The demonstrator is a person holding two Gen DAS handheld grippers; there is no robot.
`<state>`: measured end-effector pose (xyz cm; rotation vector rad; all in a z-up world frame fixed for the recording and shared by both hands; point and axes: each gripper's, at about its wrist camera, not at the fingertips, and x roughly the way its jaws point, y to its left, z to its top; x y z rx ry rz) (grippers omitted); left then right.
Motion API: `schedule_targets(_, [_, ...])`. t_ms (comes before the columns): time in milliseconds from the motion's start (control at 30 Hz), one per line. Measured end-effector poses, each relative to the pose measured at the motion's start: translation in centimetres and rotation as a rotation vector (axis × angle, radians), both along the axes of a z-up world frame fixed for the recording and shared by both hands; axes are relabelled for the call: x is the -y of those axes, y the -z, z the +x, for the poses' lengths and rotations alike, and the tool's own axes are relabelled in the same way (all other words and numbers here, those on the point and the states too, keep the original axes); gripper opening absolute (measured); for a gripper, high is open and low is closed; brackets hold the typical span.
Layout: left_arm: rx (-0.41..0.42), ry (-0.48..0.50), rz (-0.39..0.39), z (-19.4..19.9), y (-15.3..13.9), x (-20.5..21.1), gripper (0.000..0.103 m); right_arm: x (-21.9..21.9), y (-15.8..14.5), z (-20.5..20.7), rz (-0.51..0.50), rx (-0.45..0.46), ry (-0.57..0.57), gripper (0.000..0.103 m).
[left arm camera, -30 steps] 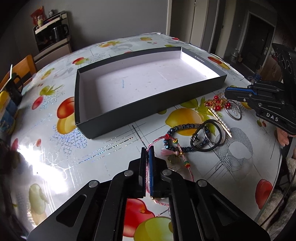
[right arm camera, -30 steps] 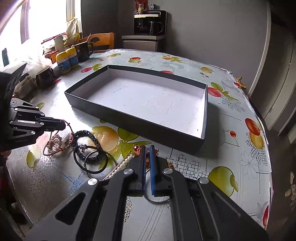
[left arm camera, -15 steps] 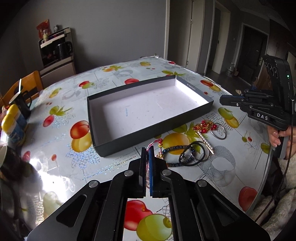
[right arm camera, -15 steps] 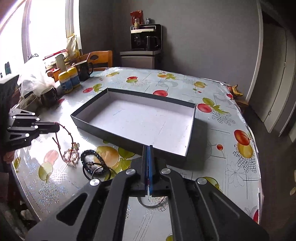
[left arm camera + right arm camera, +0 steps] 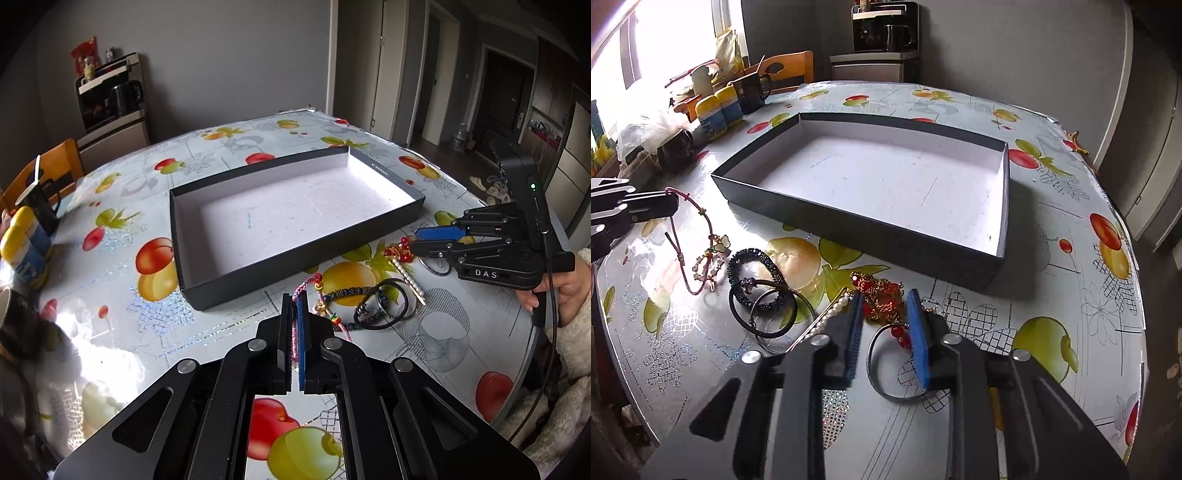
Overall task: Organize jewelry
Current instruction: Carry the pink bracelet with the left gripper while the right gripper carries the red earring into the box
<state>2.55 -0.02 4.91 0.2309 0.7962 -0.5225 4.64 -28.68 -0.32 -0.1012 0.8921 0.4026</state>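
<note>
My left gripper point(image 5: 294, 299) is shut on a pink braided cord bracelet point(image 5: 308, 284), lifted just above the table. In the right wrist view that cord point(image 5: 709, 229) hangs with its charms from the left gripper point(image 5: 670, 205). My right gripper point(image 5: 885, 297) hovers low with its jaws opening. A red and gold beaded piece point(image 5: 882, 306) and part of a metal ring point(image 5: 871, 365) lie on the table between its fingers, untouched. A dark beaded bracelet point(image 5: 753, 258), black hair ties point(image 5: 764, 317) and a pearl pin point(image 5: 831, 314) lie beside them. The shallow dark box point(image 5: 295, 258) behind holds nothing.
Mugs point(image 5: 750, 92) and yellow-capped bottles point(image 5: 718, 110) crowd the table's far left by a wooden chair point(image 5: 790, 70). A person's hand in a fluffy sleeve point(image 5: 569, 291) holds the right gripper point(image 5: 417, 240). The table's rounded edge point(image 5: 532, 343) runs close behind the jewelry.
The right gripper rose, then sank toward the red and gold piece, and its jaws opened. The left gripper lifted the pink cord off the table, then held still.
</note>
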Motion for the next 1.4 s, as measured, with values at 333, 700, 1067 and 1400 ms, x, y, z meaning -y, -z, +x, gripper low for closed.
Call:
schedule_targets(333, [0.027, -0.004, -0.016, -0.6, -1.0, -0.5, 0.002, 1.6, -4.0, -1.5, 0.053, 0.118, 0.021, 0.0])
schedule_targets(700, [0.09, -0.003, -0.014, -0.5, -3.7, -0.4, 0.002, 1.9, -8.7, -2.7, 0.07, 0.247, 0.012, 0.0])
schedule_targets(1067, [0.141, -0.092, 0.028, 5.8, -7.3, -0.3, 0.002, 4.2, -13.8, 1.9, 0.15, 0.301, 0.099, 0.0])
schedule_targets(1400, [0.092, -0.226, 0.041, 14.8, -5.2, -0.1, 0.002, 3.0, -12.6, 8.1, 0.116, 0.319, 0.208, 0.0])
